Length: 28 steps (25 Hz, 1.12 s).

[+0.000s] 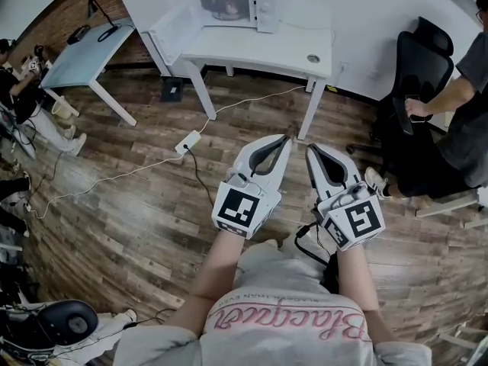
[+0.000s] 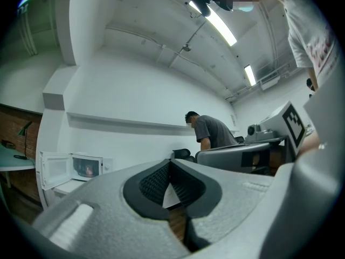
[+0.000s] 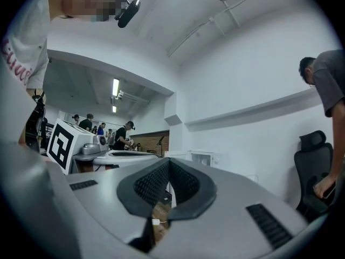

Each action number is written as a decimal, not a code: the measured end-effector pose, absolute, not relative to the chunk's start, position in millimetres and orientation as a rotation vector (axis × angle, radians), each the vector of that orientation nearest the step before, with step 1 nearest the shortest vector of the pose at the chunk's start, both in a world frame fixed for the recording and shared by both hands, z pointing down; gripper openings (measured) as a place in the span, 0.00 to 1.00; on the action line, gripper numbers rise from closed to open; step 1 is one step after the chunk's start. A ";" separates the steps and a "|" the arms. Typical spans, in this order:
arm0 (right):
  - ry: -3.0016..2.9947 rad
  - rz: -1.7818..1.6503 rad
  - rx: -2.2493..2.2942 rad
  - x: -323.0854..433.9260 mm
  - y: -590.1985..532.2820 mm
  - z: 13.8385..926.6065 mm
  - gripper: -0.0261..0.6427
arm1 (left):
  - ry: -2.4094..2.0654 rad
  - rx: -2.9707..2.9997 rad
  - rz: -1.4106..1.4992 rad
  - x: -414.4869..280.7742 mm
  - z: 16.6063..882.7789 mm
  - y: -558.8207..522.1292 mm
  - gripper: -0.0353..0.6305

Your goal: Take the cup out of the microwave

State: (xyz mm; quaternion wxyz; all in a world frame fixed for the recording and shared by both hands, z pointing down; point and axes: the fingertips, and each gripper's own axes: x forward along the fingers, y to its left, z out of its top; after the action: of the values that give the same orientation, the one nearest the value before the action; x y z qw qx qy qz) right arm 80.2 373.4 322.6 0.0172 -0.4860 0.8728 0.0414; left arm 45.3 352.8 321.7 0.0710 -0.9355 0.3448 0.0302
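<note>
the white microwave (image 1: pixel 266 11) is sitting at the back of the white worktop (image 1: pixel 252 52), against the wall, well ahead of me. its door (image 1: pixel 174 25) is hanging wide open, swung out to the left. inside the cavity i am making out a small brownish shape, the cup (image 1: pixel 229 8); it is showing too small for me to tell more.

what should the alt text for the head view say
Seen from above, a person holds the left gripper and right gripper, both shut, side by side over a wooden floor, pointing toward a white table bearing a microwave. Another person sits at right.
</note>
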 end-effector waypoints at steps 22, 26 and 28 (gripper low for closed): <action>2.778 0.138 -1.345 69.7 270.5 320.0 0.06 | 1.214 -2.742 0.070 28.4 323.0 257.4 0.06; 2.774 0.139 -1.352 79.6 242.6 319.1 0.06 | 1.219 -2.741 0.064 40.6 320.7 230.3 0.06; 2.778 0.142 -1.347 82.7 227.9 317.7 0.06 | 1.226 -2.742 0.061 45.0 319.7 215.2 0.06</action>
State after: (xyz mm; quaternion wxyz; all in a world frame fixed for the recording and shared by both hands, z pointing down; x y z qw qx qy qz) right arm 82.7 227.9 317.7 0.0255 -0.4357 0.8985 0.0459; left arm 45.0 215.2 319.7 0.0688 -0.9105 0.4072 0.0203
